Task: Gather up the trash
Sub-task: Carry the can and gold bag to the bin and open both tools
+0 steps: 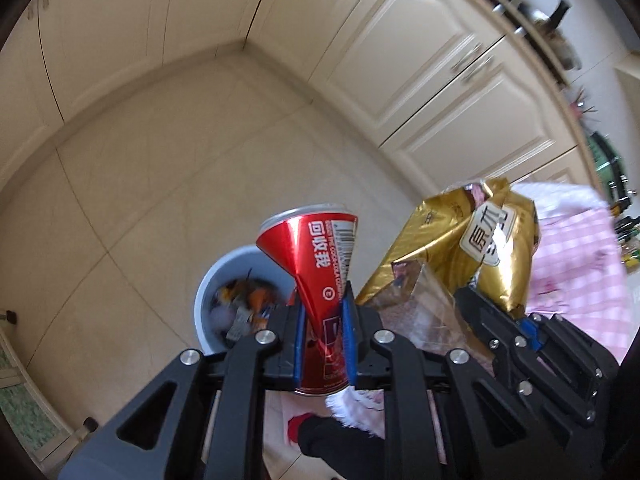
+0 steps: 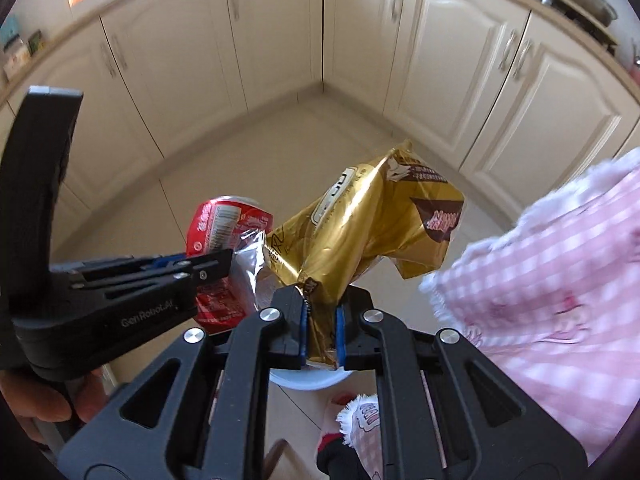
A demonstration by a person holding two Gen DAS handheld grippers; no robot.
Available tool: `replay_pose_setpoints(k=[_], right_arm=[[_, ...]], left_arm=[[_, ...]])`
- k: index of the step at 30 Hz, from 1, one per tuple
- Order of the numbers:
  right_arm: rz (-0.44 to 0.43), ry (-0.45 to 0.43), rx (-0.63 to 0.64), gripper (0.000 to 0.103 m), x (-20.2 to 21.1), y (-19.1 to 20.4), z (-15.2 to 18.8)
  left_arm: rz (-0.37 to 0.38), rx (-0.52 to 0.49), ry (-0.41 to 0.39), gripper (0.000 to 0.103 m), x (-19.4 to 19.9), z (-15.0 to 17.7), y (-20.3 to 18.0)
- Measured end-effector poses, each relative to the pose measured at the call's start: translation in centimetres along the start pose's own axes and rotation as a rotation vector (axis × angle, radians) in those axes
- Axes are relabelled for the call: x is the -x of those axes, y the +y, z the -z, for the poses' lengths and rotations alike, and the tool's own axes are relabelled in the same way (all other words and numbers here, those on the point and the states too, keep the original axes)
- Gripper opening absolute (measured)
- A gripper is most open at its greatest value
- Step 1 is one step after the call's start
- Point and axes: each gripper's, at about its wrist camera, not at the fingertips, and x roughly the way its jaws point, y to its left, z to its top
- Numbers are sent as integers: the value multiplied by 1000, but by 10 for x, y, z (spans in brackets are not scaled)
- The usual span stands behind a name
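Kitchen floor below each hand-held gripper: left (image 1: 325,334) clamping crushed can (image 1: 316,256), right (image 2: 322,332) gold wrapper (image 2: 372,216)

The red can (image 1: 324,280) bore "回收我" and, seemingly, "Coca-Cola Company" small print. The gold wrapper (image 1: 472,240) read "原木". The left gripper (image 2: 216,266) body carried "GenRobot.AI".

A grey trash bin (image 1: 212,280) stands on the beige tiled floor (image 1: 140,200).

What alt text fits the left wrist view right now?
The left tongs grip a crushed red can above a white bin of trash on a beige tiled floor. Beside them, the right tongs hold a gold wrapper.
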Motion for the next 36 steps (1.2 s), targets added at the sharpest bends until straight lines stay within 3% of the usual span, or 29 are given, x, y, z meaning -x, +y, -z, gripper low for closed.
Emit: replay_pose_setpoints(k=[8,12,22,27,32,34,36], right_arm=[[39,156,-41,10,-75,-18,30],[39,205,-63,10,-95,-24,42],[-35,274,-112,12,-126,-19,50],[-67,291,-128,18,-132,-7,44],[-71,272,-127,30,-123,-1,37],[-71,259,-128,49,-116,1,33],[-72,246,-134,51,-110,-3,31]], left_arm=[[-15,11,146,19,-72,-4,7],[-15,13,156,36,-84,-7,5],[-89,84,183,47,-83,-4,40],[-113,98,186,47,-72,-1,49],[-110,90,178,49,-59,1,50],[-105,85,170,51,-52,1,48],[-103,77,163,53,-46,0,45]])
